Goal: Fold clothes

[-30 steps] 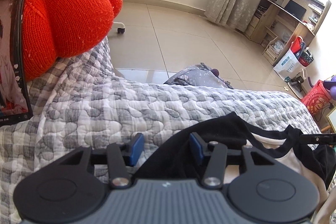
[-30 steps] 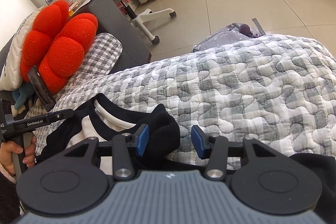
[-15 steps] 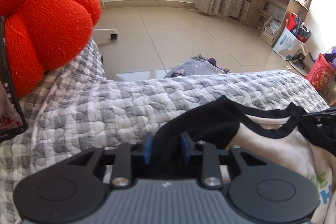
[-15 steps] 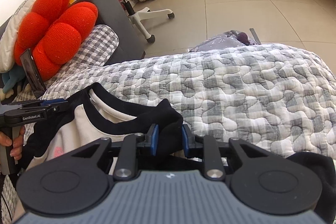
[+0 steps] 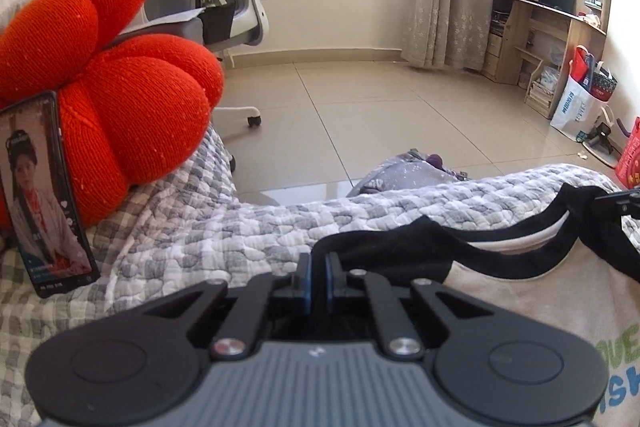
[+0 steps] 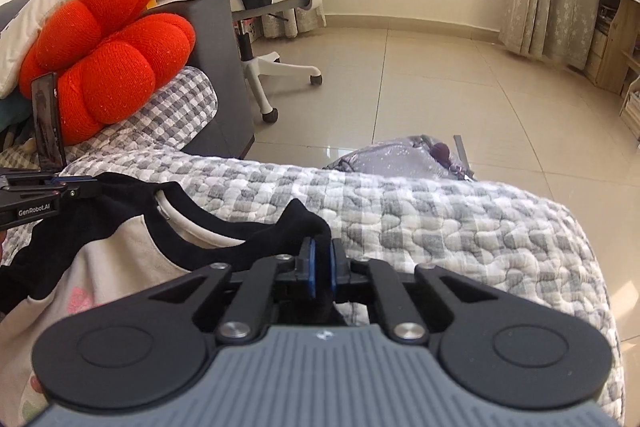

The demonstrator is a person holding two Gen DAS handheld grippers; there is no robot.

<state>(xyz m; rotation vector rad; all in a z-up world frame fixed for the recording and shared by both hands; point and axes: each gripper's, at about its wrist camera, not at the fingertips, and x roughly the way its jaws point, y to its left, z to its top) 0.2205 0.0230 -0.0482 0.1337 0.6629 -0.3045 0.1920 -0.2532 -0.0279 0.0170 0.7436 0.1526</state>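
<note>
Crosswise, shirt (image 5: 520,291) neckline facing away

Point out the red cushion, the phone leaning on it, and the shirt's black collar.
red cushion (image 5: 132,115): left wrist view, on its big front lobe.
phone (image 5: 38,195): left wrist view, middle of the lit screen.
shirt's black collar (image 6: 224,241): right wrist view, on the black neckband left of the right gripper.

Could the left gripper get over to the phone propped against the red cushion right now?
Probably not yet. The left gripper is shut on the shirt's black shoulder, so it would have to let go first. Otherwise only bare quilt lies between it and the phone.
</note>
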